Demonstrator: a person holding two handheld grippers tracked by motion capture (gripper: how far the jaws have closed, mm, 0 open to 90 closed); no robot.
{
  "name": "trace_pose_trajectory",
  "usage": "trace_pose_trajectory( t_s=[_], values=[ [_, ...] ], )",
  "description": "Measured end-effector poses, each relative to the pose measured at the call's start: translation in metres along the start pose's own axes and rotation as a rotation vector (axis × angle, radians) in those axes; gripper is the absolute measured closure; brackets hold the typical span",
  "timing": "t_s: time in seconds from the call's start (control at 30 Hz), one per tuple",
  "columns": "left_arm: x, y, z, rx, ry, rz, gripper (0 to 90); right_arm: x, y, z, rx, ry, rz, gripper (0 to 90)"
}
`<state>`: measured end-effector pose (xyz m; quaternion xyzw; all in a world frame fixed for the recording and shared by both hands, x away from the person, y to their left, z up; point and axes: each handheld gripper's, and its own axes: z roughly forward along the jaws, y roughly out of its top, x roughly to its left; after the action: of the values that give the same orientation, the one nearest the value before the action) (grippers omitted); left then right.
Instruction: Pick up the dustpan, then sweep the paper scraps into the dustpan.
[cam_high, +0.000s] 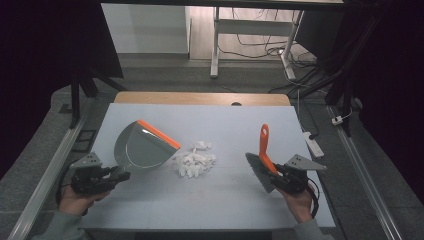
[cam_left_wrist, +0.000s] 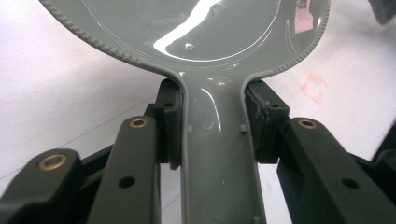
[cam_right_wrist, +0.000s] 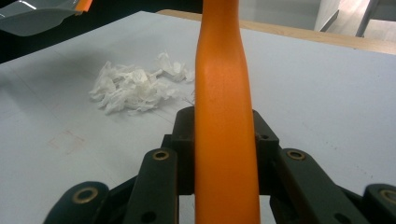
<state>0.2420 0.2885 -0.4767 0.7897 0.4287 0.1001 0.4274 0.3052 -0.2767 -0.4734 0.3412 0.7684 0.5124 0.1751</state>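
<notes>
A grey dustpan (cam_high: 141, 148) with an orange lip is held tilted above the left of the white table, its lip toward a pile of white paper scraps (cam_high: 195, 160). My left gripper (cam_high: 120, 176) is shut on the dustpan's handle (cam_left_wrist: 219, 154), with both pads pressed against its sides. My right gripper (cam_high: 279, 174) is shut on the orange handle (cam_right_wrist: 224, 135) of a hand brush (cam_high: 264, 162), whose grey bristles (cam_high: 259, 171) hang to the right of the scraps (cam_right_wrist: 135, 86). The brush's handle points away from me. The dustpan (cam_right_wrist: 42, 11) shows beyond the scraps.
The white table top (cam_high: 210, 200) ends in a wooden strip (cam_high: 200, 98) at the far edge. A white power strip (cam_high: 314, 144) lies off the table's right side. Desk legs and cables stand on the floor beyond.
</notes>
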Motion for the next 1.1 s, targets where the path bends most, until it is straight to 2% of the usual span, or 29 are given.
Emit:
trace_pose_trajectory(
  t_s=[0.47,0.77,0.9,1.1],
  values=[
    [-0.009,-0.008,-0.003,0.073,-0.086,0.122,61.8,0.002,0.001,0.001,-0.001,0.003,-0.002,70.6],
    [-0.008,-0.017,-0.003,0.102,-0.093,0.115,61.8,0.004,0.001,0.002,0.001,0.005,-0.007,70.5],
    [-0.009,-0.021,-0.003,0.115,-0.100,0.132,61.8,0.004,0.001,0.003,0.001,0.007,-0.006,70.6],
    [-0.010,-0.026,0.000,0.160,-0.101,0.162,61.8,0.006,0.003,0.004,-0.005,0.009,-0.006,70.6]
  ],
)
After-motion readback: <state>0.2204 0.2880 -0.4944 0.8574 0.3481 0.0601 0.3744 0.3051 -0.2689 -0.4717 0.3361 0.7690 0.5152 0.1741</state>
